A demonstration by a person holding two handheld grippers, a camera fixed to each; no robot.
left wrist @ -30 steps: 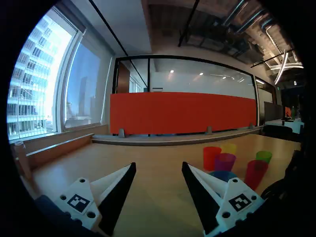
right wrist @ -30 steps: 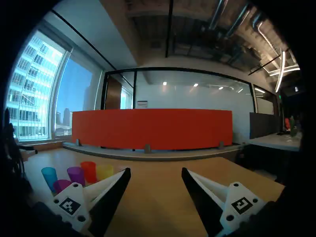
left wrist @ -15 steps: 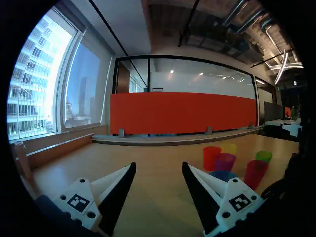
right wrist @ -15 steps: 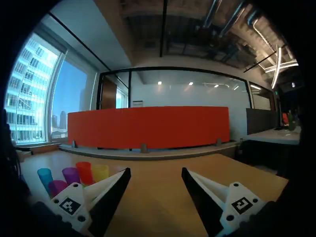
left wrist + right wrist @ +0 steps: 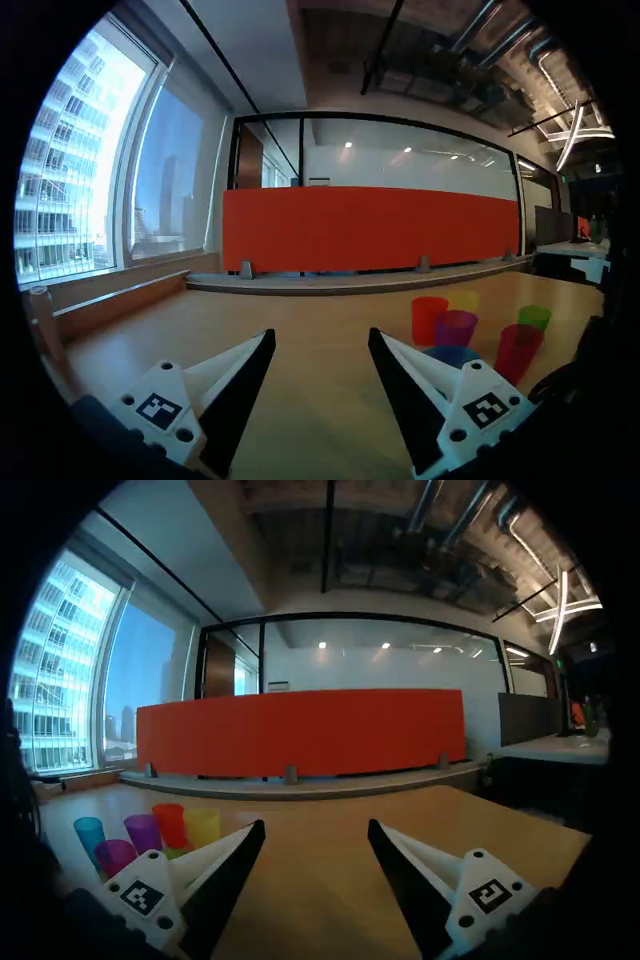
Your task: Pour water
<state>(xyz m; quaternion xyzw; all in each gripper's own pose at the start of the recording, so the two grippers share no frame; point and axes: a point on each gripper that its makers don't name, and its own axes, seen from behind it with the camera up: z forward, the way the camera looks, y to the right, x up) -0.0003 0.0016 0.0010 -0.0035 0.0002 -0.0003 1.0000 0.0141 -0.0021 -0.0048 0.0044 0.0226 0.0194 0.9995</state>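
Several coloured plastic cups stand in a cluster on the wooden table (image 5: pixel 320 336). In the left gripper view they sit right of my fingers: an orange cup (image 5: pixel 428 318), a purple cup (image 5: pixel 455 327), a yellow cup (image 5: pixel 465 301), a green cup (image 5: pixel 534 318), a red cup (image 5: pixel 517 350), and a blue cup (image 5: pixel 450 355) partly behind my right finger. My left gripper (image 5: pixel 322 342) is open and holds nothing. The right gripper view has the cups at lower left: a blue cup (image 5: pixel 89 835), purple cup (image 5: pixel 143 832), orange cup (image 5: pixel 170 825), yellow cup (image 5: pixel 202 827). My right gripper (image 5: pixel 316 834) is open, empty.
An orange divider panel (image 5: pixel 368 228) stands along the table's far edge, with a glass wall behind. Tall windows (image 5: pixel 72 176) run along the left. Another desk (image 5: pixel 560 752) stands off to the right, past the table's edge.
The right gripper's view has shifted slightly, so the cups sit a little higher and further right in it. The left gripper has barely moved. Both stay open.
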